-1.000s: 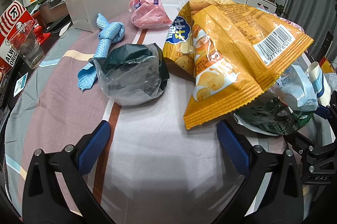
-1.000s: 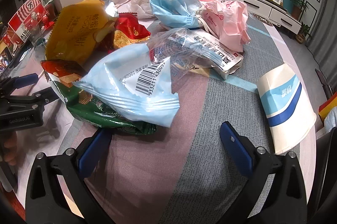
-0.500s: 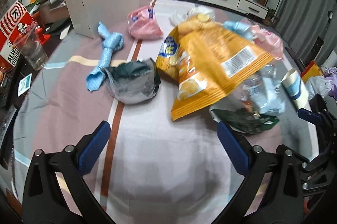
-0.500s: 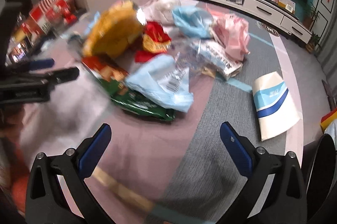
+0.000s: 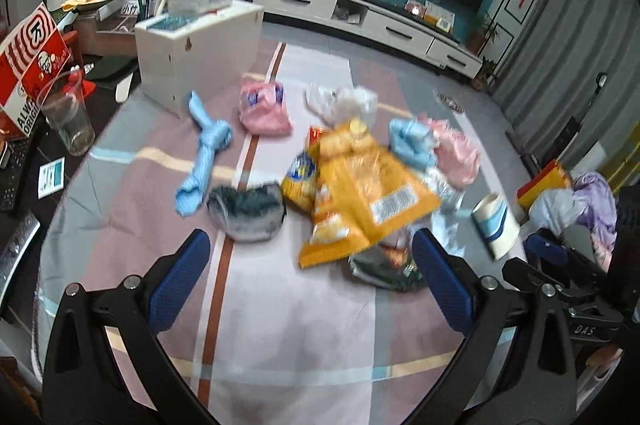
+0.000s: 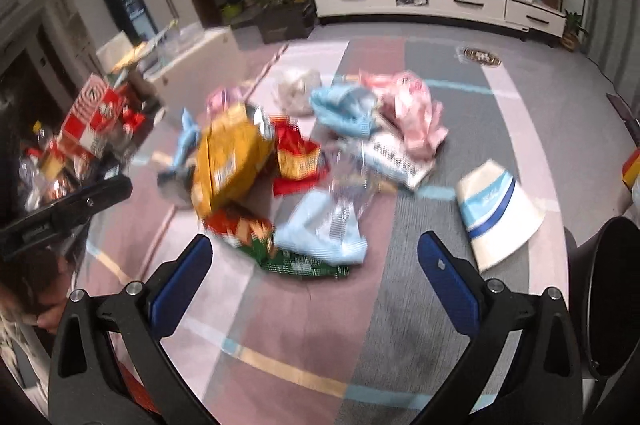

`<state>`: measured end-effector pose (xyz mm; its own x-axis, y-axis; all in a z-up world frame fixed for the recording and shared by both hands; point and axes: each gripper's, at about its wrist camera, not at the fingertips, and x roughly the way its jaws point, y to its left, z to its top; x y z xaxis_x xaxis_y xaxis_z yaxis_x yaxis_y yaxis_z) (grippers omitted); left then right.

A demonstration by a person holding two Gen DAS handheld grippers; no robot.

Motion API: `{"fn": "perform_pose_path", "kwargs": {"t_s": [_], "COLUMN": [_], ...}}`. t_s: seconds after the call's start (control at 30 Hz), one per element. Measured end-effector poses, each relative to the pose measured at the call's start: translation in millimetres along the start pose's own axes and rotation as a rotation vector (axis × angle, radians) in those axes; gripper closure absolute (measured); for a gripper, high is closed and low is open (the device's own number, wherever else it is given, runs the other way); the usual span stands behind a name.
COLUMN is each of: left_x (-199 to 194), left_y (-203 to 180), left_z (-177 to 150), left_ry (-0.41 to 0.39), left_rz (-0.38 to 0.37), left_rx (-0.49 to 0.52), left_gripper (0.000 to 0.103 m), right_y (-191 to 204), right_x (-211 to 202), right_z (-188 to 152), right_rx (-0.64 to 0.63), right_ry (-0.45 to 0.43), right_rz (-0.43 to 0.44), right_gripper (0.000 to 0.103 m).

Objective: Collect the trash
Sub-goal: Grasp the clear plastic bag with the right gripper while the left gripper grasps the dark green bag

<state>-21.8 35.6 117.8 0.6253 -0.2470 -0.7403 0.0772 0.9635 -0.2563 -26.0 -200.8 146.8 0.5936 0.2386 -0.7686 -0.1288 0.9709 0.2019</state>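
Trash heaped mid-tabletop: blue knotted cloth at left, dark crumpled bag, orange chip bag on top, paper cup on its side at right. Both views higher and farther back than a second ago. Bare cloth near the front edge. Left gripper and right gripper spread wide, empty.

Glossy foil chip bag, crinkly plastic wrappers, a paper cup, on matt cloth.
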Motion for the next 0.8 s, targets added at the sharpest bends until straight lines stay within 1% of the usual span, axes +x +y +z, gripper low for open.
{"fn": "perform_pose_path", "kwargs": {"t_s": [0.03,0.13,0.2,0.27,0.3,0.37,0.4,0.43,0.5,0.53,0.6,0.7,0.8], "left_x": [-4,-5,2,14,21,40,47,54,60,66,74,90,102], "left_y": [1,3,0,0,-1,-3,-7,-12,-21,-27,-34,-40,-39], "left_z": [7,15,13,6,3,-3,-5,-8,-14,-18,-22,-31,-37], "left_ry": [-0.013,-0.033,-0.029,-0.01,0.003,0.055,0.073,0.083,0.081,0.084,0.102,0.144,0.154], "left_rz": [-0.021,-0.038,-0.05,-0.066,-0.08,-0.104,-0.113,-0.125,-0.121,-0.105,-0.098,-0.109,-0.111], "left_rx": [-0.009,-0.025,-0.013,-0.02,-0.032,-0.05,-0.044,-0.024,0.005,0.026,0.046,0.052,0.043], "left_gripper": [0.003,0.003,0.003,0.003,0.003,0.004,0.005,0.005,0.005,0.005,0.006,0.009,0.015], "right_y": [2,7,9,3,-3,-13,-18,-22,-26,-29,-31,-33,-32], "right_x": [-1,1,6,14,22,36,44,50,58,62,70,81,91], "right_z": [5,16,19,19,18,17,17,17,17,17,15,12,9], "right_rx": [0.004,0.012,0.015,0.046,0.082,0.133,0.155,0.169,0.188,0.198,0.211,0.214,0.21], "right_ry": [-0.005,-0.017,-0.037,-0.042,-0.029,0.0,0.015,0.025,0.032,0.039,0.054,0.079,0.104], "right_rz": [0.001,-0.01,-0.028,-0.031,-0.024,-0.016,-0.011,-0.009,-0.006,-0.001,0.016,0.019,0.029], "right_gripper": [0.003,0.004,0.005,0.008,0.01,0.016,0.021,0.023,0.025,0.026,0.029,0.03,0.033]}}
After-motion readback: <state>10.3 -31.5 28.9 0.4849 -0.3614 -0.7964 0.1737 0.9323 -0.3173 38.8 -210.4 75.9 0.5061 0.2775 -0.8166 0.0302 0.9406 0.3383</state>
